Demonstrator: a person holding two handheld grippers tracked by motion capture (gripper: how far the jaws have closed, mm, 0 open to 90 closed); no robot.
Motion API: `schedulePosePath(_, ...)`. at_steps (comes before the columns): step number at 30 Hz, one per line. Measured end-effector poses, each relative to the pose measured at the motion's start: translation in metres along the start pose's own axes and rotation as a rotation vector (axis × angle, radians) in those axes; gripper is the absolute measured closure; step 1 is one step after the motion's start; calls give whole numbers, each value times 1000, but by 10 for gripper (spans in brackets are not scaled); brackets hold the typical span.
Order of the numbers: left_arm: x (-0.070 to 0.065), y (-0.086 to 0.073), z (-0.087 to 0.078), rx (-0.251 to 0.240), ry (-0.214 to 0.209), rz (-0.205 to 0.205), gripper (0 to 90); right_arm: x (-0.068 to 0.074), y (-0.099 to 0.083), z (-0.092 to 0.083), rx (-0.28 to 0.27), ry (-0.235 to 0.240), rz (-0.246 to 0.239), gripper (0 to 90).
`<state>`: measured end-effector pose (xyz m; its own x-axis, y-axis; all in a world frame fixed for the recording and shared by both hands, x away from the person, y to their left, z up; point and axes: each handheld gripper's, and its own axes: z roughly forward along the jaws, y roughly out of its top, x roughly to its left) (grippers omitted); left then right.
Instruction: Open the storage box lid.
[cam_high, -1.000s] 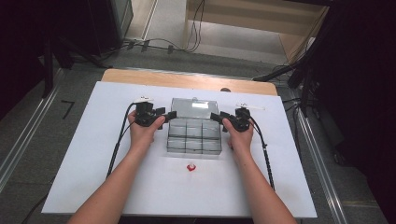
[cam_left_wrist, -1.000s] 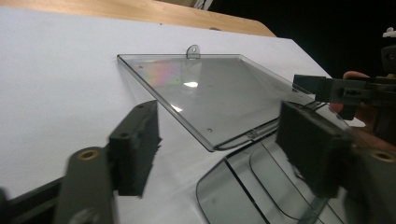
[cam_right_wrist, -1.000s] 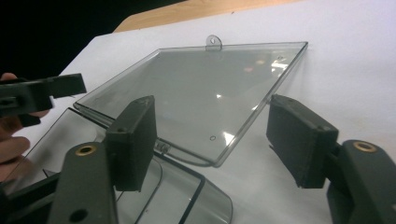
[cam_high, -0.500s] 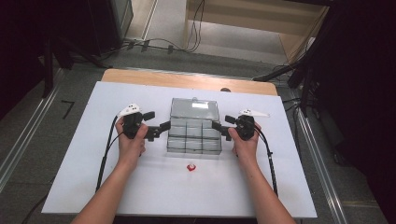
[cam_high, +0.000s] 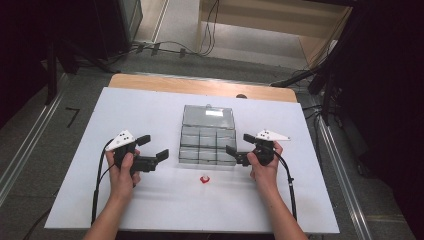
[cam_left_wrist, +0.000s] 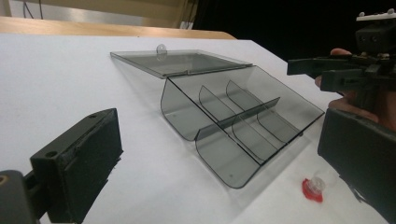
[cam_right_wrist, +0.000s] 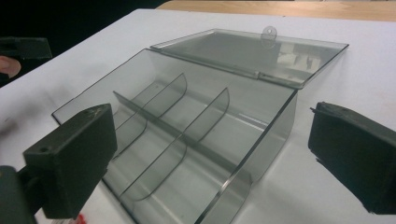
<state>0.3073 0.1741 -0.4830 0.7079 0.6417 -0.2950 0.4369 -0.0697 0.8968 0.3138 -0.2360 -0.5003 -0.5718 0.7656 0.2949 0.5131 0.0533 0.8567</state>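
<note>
Hands first, from the high view: we hold the left gripper and the right gripper drawn back from the clear box, which they flanked closely a second ago. Both jaws gape wide with nothing in them. The box sits mid-counter, lid laid open behind it, and a small red cap lies just in front.

From the left gripper view, the compartments look empty.

From the right gripper view, the same.

We judge the opening done; filling may follow.
</note>
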Motion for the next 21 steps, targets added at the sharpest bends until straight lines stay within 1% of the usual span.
schedulePosePath(2,-3,-3,-2,14,7,22,0,4,-3,-3,0,0,-1,0)
schedulePosePath(3,-4,-4,-4,25,11,32,0,5,-5,-4,-3,-1,-12,0)
schedulePosePath(4,-5,-5,-5,28,10,33,0,7,-6,-6,-4,0,-18,0)
schedulePosePath(7,-8,-8,-8,41,13,51,0,14,-11,-10,7,-4,-28,0)
schedulePosePath(9,-10,-9,-9,53,21,72,0,18,-13,-12,19,-9,-49,0)
schedulePosePath(11,-12,-10,-11,59,18,78,0,22,-16,-14,27,-18,-62,0)
schedulePosePath(12,-13,-11,-12,60,22,86,0,24,-17,-16,30,-17,-58,0)
schedulePosePath(13,-14,-13,-13,64,21,88,0,26,-19,-17,31,-13,-64,0)
schedulePosePath(16,-14,-17,-18,62,14,77,0,32,-25,-20,45,-10,-70,0)
schedulePosePath(21,-13,-21,-28,63,19,82,0,39,-27,-23,57,8,-67,0)
